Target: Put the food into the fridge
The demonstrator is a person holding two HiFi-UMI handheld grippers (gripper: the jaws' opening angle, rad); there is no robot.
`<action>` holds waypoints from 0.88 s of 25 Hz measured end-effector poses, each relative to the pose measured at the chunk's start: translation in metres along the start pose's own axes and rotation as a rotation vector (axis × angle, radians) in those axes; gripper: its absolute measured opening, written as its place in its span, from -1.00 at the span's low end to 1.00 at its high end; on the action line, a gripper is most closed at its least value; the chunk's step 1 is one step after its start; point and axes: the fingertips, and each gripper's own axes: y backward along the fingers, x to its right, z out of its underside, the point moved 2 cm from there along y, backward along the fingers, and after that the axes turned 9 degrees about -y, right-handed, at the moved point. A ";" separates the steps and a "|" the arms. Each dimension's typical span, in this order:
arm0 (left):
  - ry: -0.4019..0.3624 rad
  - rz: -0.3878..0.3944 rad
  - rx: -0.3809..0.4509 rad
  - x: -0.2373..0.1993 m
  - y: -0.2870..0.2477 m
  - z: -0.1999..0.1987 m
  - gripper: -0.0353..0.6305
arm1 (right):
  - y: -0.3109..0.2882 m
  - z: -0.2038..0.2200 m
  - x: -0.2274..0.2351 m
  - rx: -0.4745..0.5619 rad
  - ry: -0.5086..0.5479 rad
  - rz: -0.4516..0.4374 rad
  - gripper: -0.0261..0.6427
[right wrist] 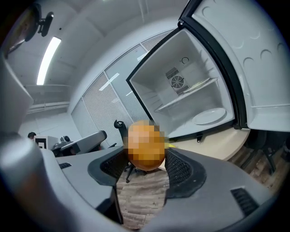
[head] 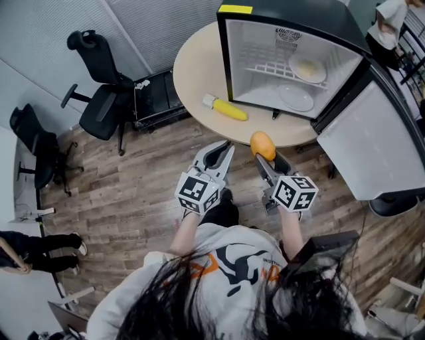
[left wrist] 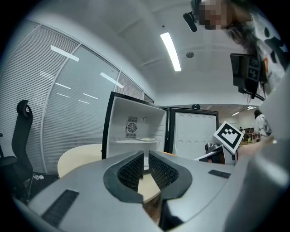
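**Orange fruit in the right tool, short of the open fridge**

- Head view, 9 to 10 o'clock: two black office chairs (head: 99, 86) on the wood floor, well away from the work.
- Left tool (left wrist: 146, 157): jaws drawn together to a thin slit with nothing between them. It is held over the floor, just off the edge of the round surface (head: 196, 70).
- Corn cob (head: 226, 108): lies on the surface at 12 o'clock from the left tool, just left of the fridge opening.
- Right tool (head: 265, 158): jaws wide and clamped on the orange fruit (head: 263, 145), pads pressing both its sides. The fruit sits at the surface edge, outside the fridge.
- Fridge (head: 299, 16): stands on the surface at 1 o'clock from the right tool.
- Inside, a plate (head: 307, 68) with something pale on it rests on the wire shelf, and a second plate (head: 295, 97) lies on the fridge floor.
- Door (head: 372, 143): swung fully open toward 3 o'clock.
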 end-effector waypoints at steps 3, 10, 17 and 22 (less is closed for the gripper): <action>0.008 0.028 0.000 -0.021 -0.017 0.001 -0.81 | -0.023 -0.013 0.002 0.010 -0.008 0.020 -0.11; 0.016 0.103 0.011 -0.064 -0.051 0.005 -0.81 | -0.065 -0.034 0.007 0.035 -0.025 0.076 -0.11; 0.027 0.166 0.023 -0.093 -0.070 0.009 -0.81 | -0.094 -0.048 0.004 0.070 -0.027 0.123 -0.11; 0.047 0.188 0.025 -0.101 -0.075 0.014 -0.81 | -0.100 -0.054 0.005 0.073 -0.022 0.156 -0.11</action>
